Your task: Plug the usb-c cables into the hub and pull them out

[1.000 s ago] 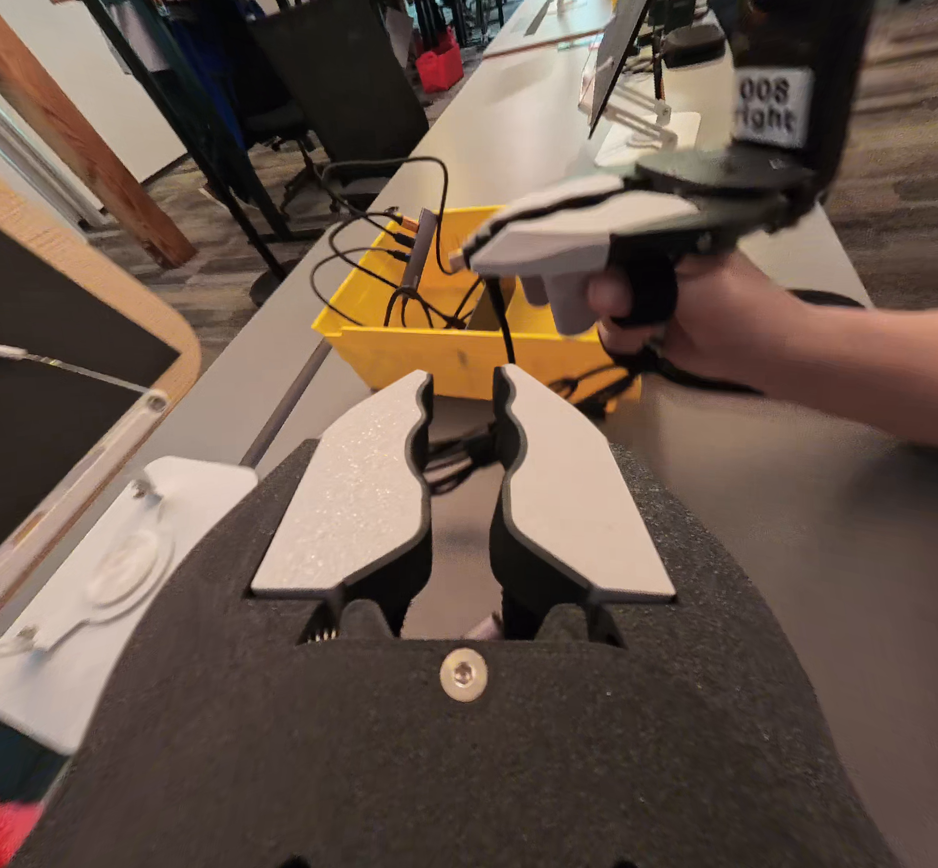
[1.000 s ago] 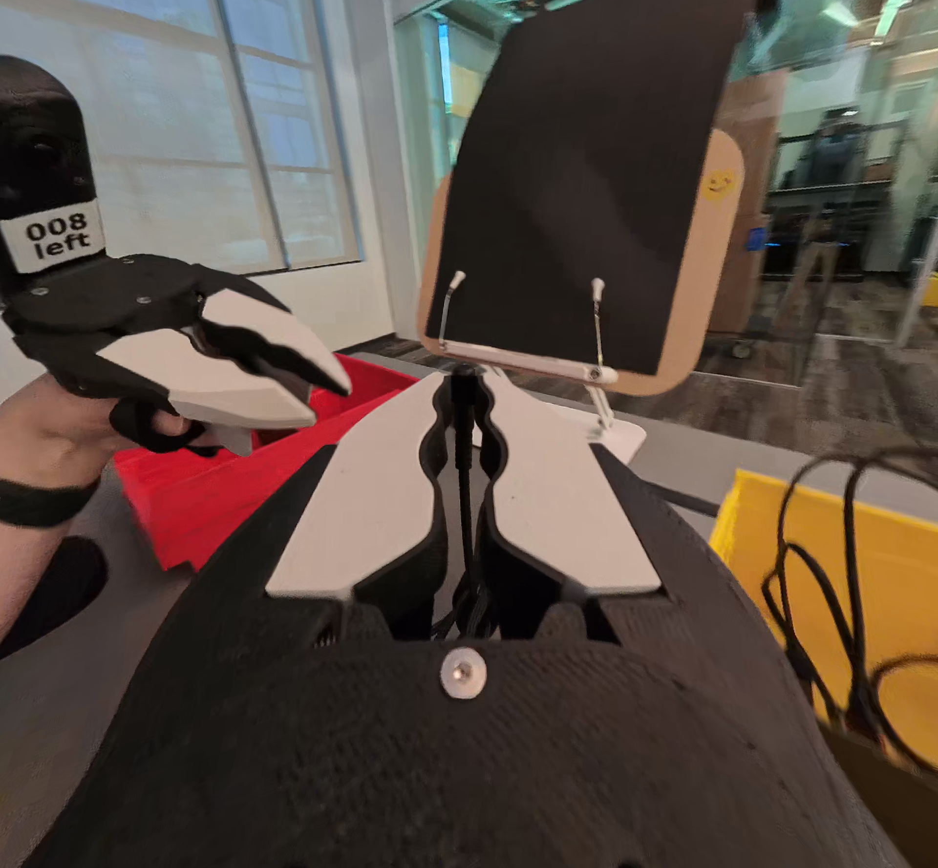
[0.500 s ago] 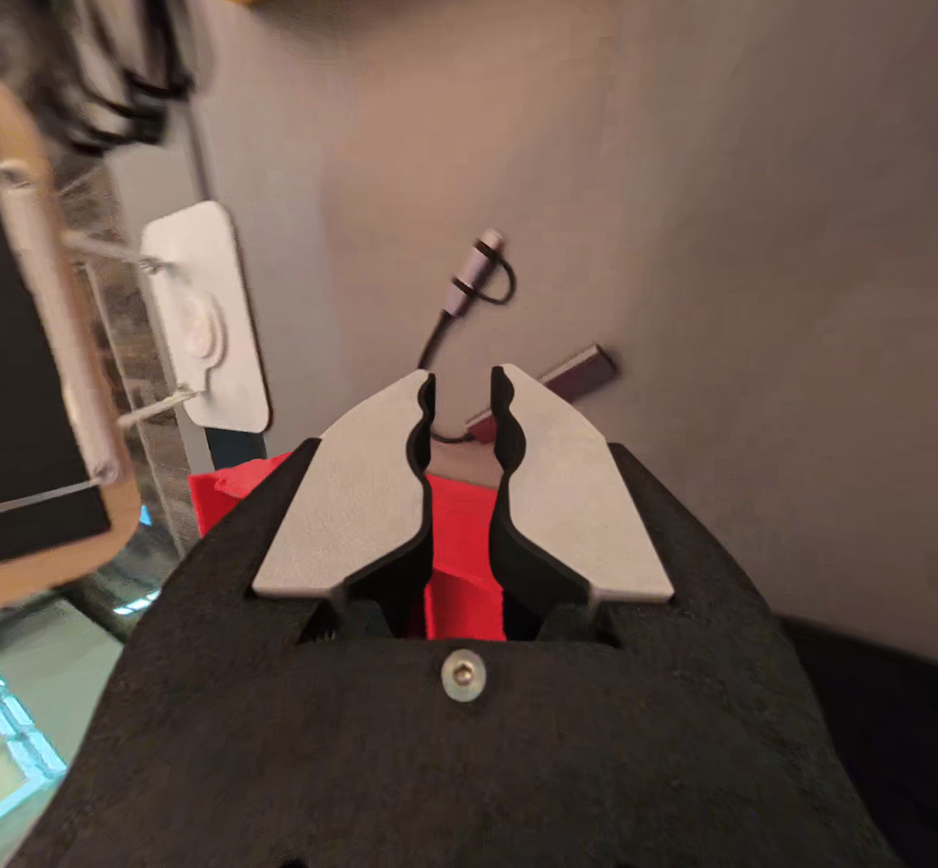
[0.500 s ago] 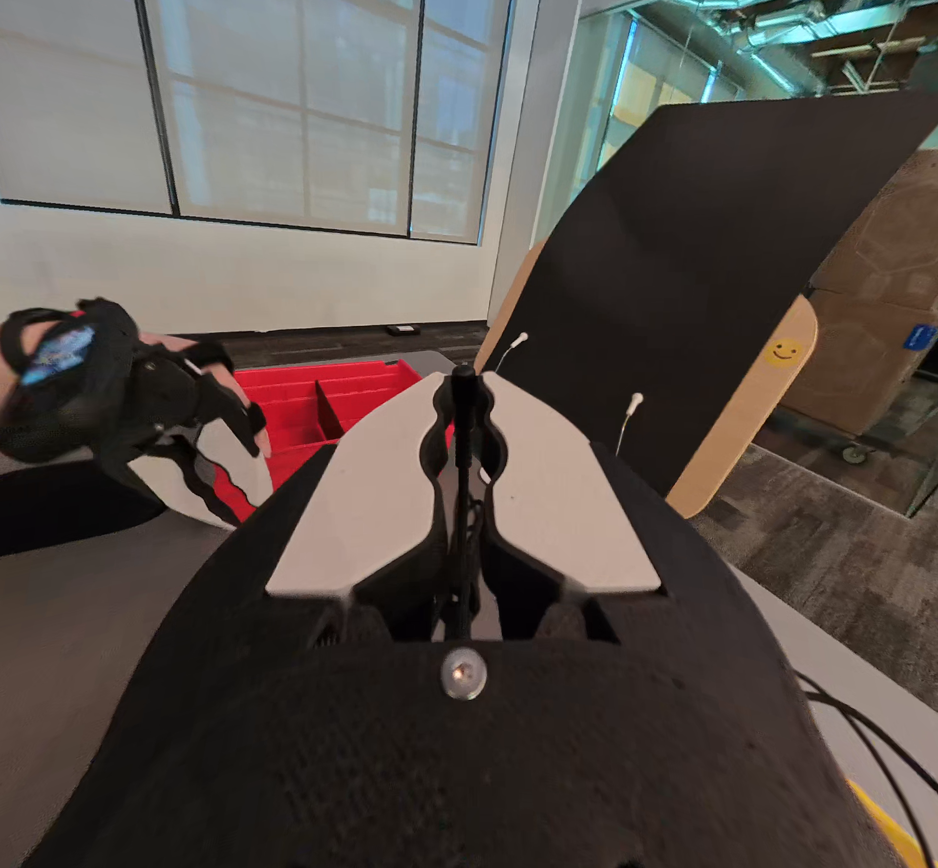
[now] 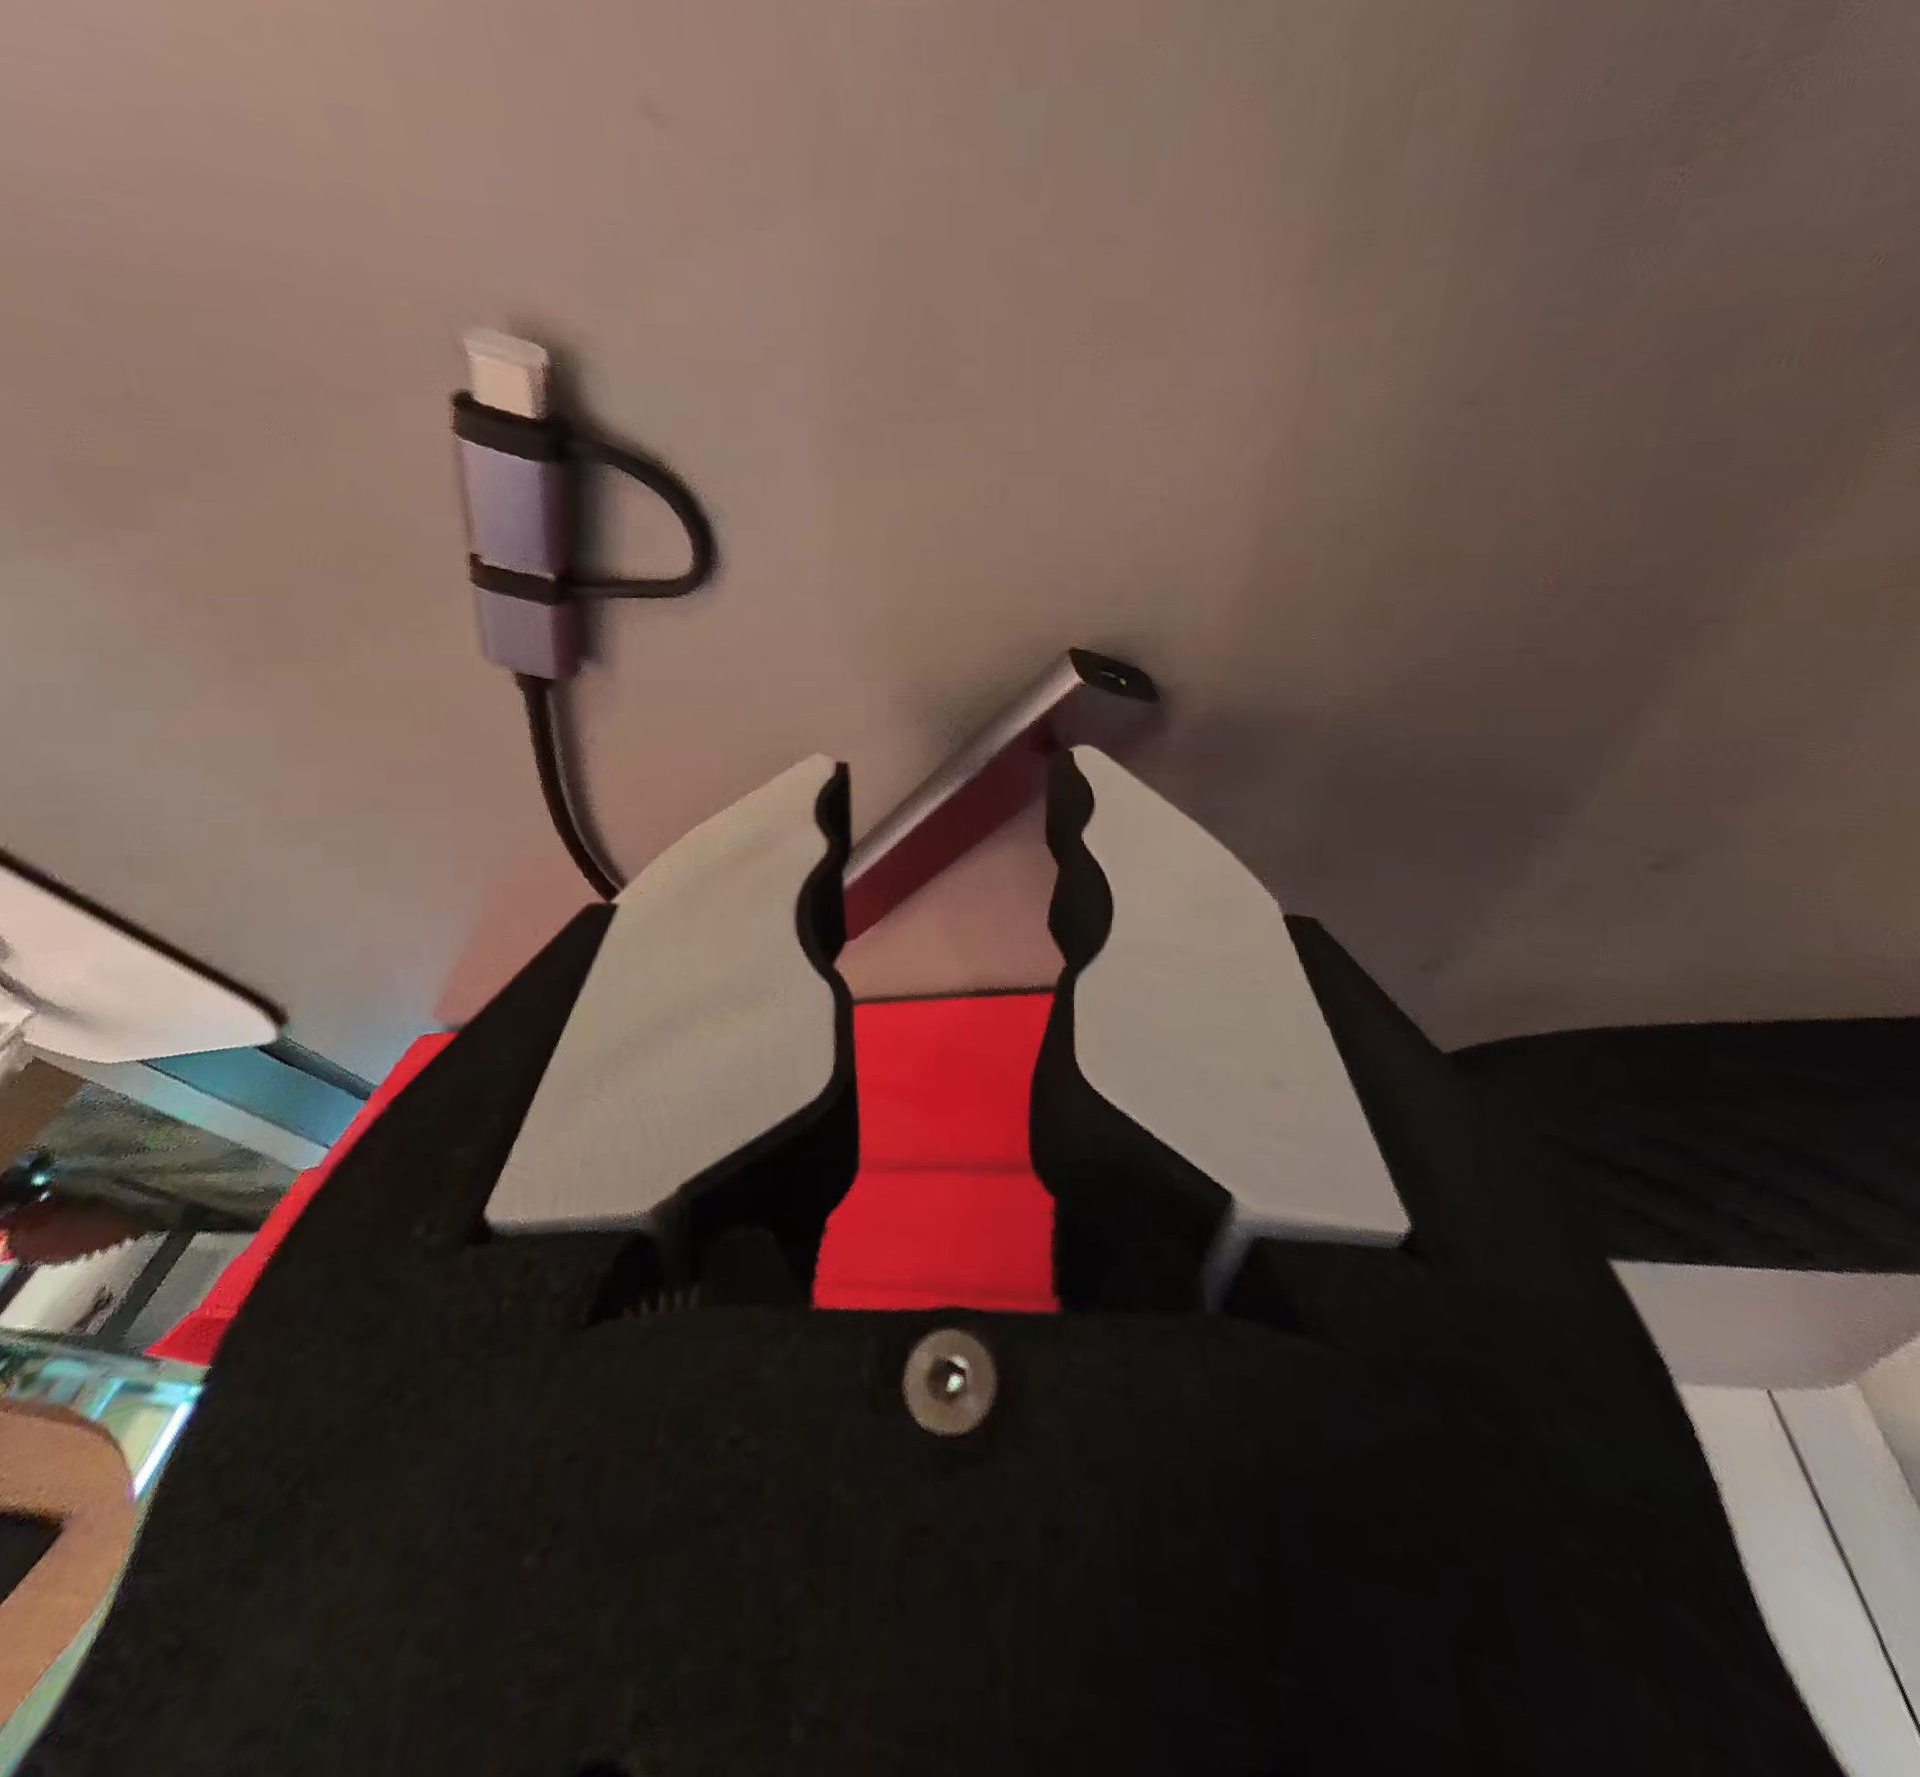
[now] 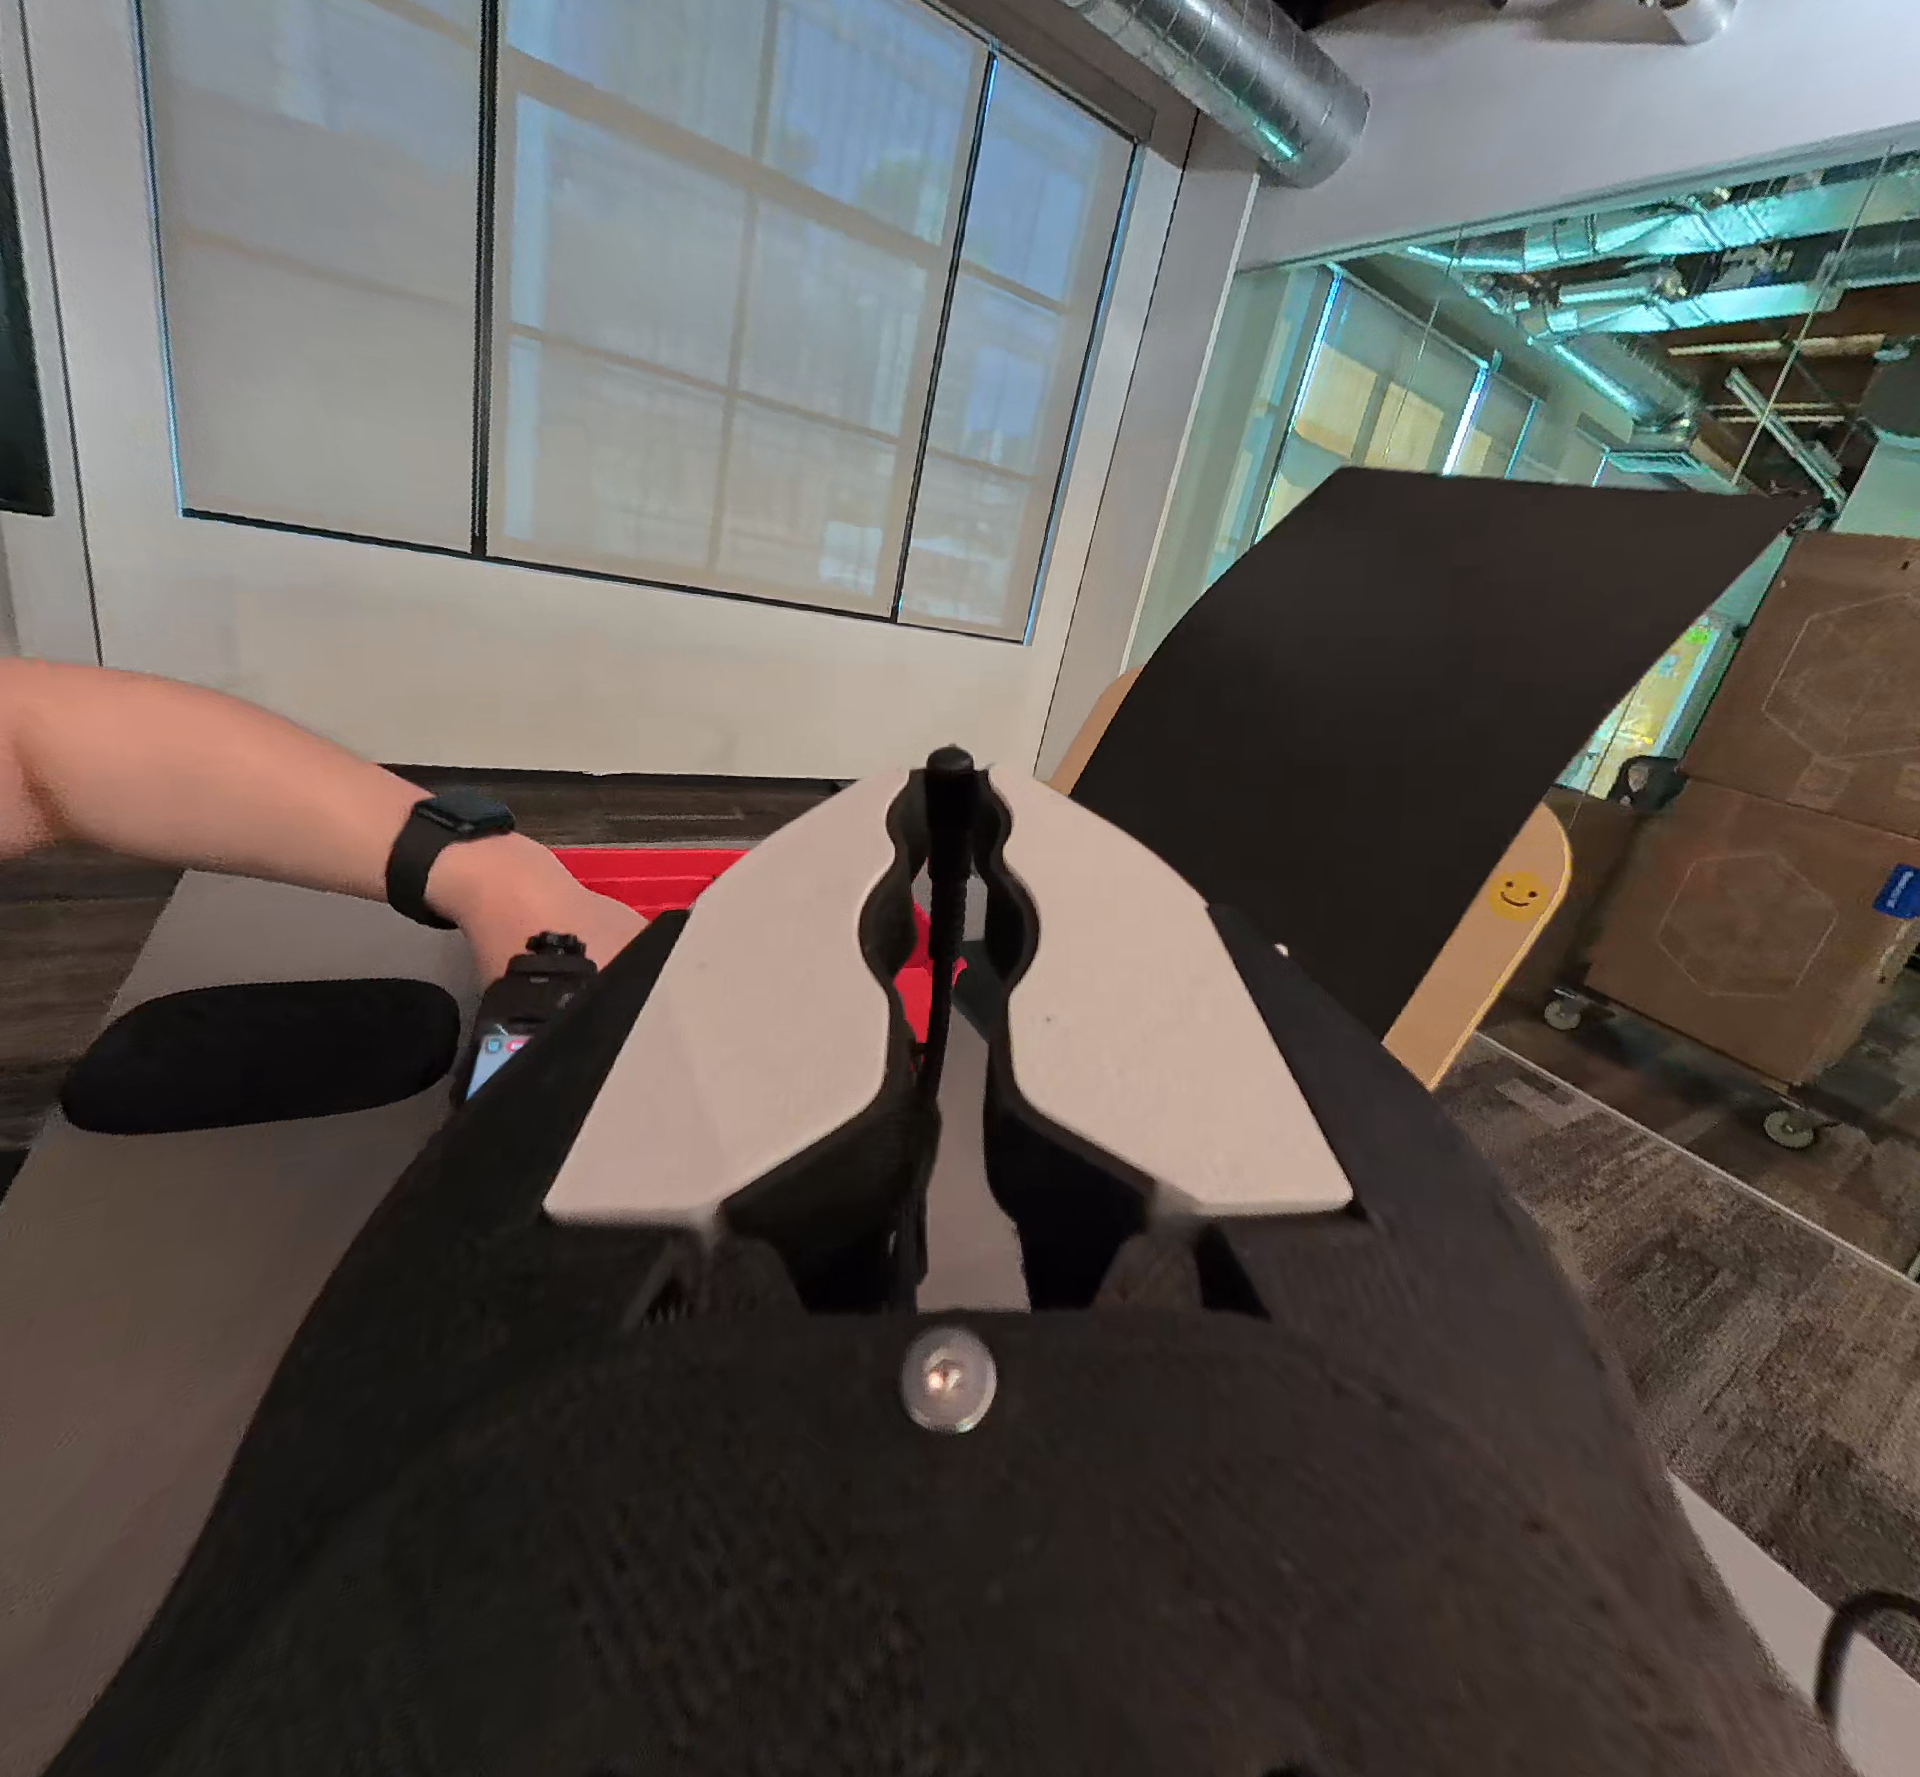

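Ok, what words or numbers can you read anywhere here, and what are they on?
Round yellow sticker on the tan wooden board: a smiley face, no words.
Blue sign beside the brown cardboard boxes: too small to read.
Small lit screen: blurred, unreadable.
Left wrist view: no writing at all.

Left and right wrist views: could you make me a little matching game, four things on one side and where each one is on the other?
Things:
1. hub
2. black cable
3. grey plug
4. red bin

Places:
A. pinched between the shut fingers of the right gripper
B. lying on the table, left of the hub
C. on the table, just ahead of the open left gripper
D. seen in the gap between the left gripper's fingers

Pairs: 1-C, 2-A, 3-B, 4-D
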The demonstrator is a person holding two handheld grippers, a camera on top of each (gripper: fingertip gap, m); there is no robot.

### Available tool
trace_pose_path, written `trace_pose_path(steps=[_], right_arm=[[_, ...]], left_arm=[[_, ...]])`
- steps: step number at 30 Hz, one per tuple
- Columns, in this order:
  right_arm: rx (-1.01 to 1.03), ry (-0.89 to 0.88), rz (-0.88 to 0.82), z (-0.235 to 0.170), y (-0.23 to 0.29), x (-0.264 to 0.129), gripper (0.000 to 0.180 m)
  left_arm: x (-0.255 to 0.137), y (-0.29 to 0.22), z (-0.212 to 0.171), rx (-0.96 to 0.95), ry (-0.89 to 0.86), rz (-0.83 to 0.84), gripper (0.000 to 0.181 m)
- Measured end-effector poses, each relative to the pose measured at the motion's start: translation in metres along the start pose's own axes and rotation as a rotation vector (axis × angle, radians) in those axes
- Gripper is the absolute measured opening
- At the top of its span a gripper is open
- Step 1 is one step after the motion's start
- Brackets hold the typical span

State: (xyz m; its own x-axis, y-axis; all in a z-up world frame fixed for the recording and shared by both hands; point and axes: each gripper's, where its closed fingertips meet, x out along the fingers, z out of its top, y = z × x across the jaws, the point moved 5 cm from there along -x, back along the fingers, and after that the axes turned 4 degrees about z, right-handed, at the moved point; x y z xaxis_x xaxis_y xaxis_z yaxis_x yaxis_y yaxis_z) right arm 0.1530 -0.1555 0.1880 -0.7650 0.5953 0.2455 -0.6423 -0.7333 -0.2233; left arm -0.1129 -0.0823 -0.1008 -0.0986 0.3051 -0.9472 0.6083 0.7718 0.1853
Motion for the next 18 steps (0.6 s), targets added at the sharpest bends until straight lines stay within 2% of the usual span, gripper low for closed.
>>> trace_pose_path(steps=[8, 13, 18], right_arm=[[-0.031, -0.031, -0.011, 0.014, 0.004, -0.011, 0.008], [-0.021, -0.062, -0.014, 0.018, 0.002, -0.018, 0.008], [-0.019, -0.079, -0.022, 0.020, 0.000, -0.023, 0.008]], left_arm=[[0.011, -0.007, -0.005, 0.020, 0.058, 0.017, 0.040], [0.011, -0.007, -0.005, 0.013, 0.066, 0.067, 0.033], [0.006, -0.002, 0.010, -0.086, -0.071, 0.104, 0.025]])
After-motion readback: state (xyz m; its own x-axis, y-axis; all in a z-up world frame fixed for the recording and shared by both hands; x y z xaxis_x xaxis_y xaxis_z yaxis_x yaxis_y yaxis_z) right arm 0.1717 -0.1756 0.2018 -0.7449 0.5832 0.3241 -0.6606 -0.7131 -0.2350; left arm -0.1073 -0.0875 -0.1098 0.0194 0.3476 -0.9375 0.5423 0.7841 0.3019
